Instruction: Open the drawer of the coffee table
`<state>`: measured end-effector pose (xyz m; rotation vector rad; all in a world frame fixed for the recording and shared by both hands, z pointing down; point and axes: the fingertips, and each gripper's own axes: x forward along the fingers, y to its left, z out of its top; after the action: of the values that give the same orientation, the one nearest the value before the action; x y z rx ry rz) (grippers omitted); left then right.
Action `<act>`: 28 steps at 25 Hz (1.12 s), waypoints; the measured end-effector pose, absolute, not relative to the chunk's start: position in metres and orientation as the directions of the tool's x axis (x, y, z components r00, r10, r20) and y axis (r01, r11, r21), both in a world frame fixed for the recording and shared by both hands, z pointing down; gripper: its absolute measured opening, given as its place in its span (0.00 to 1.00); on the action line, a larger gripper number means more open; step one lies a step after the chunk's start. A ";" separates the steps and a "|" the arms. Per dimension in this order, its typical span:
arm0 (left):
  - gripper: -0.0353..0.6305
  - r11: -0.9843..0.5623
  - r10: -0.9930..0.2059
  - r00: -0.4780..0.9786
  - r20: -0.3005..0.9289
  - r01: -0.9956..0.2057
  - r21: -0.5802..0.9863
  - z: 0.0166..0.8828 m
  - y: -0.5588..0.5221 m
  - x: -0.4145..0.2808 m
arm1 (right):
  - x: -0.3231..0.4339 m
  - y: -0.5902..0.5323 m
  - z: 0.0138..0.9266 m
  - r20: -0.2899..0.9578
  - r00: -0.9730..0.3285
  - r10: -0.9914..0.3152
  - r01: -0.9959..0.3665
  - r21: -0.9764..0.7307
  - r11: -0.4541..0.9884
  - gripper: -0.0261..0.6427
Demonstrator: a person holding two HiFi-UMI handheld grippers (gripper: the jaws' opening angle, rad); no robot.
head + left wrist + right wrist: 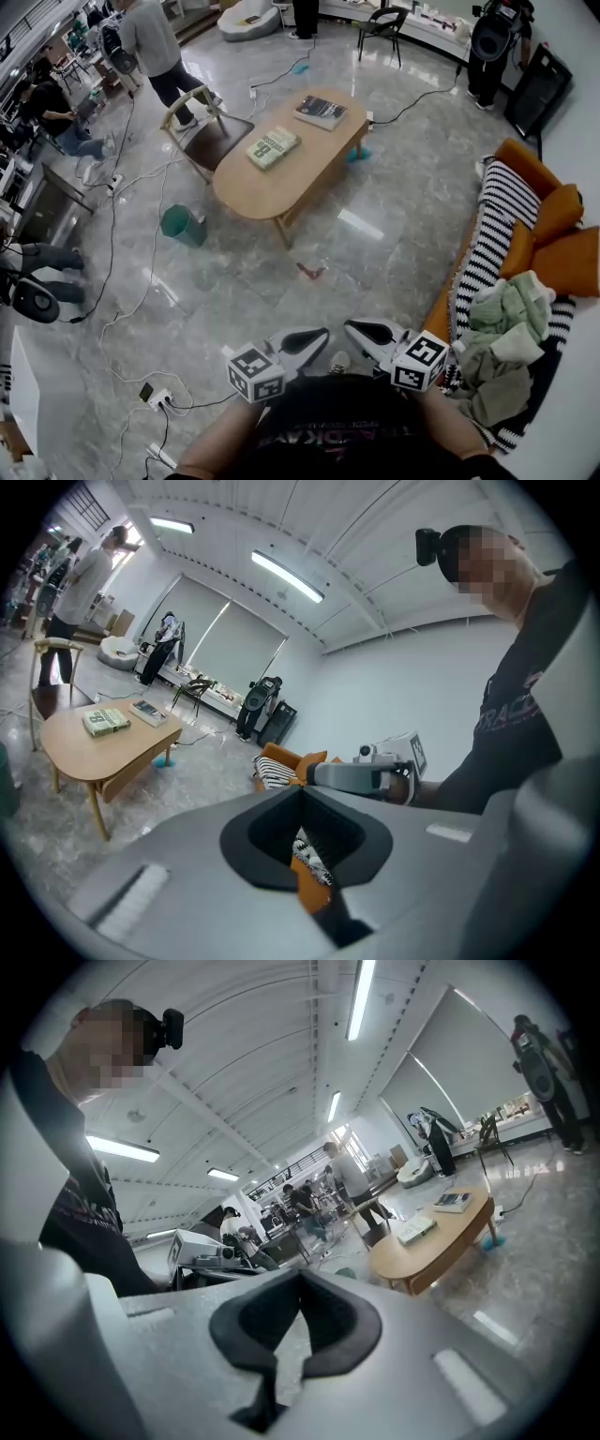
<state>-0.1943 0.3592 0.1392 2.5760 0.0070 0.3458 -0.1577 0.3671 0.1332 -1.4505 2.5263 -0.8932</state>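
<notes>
The light wooden oval coffee table stands far off across the grey marble floor, well apart from both grippers. The side panel under its top sits flush. On top lie a green-and-white book and a dark book. A teal waste bin stands on the floor left of the table; its contents cannot be made out. Near the person's body, the left gripper and the right gripper each have their jaws pressed together on nothing.
</notes>
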 end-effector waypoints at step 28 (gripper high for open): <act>0.06 -0.867 -0.188 0.952 0.243 -0.277 0.415 0.133 0.324 -0.191 | -0.093 0.368 0.126 0.189 -0.450 -0.873 -0.810 -0.498 0.310 0.04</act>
<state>-0.1906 0.3242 0.1334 2.6468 -0.3336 0.2693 -0.0933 0.3682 0.1261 -1.5798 2.4462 -0.8214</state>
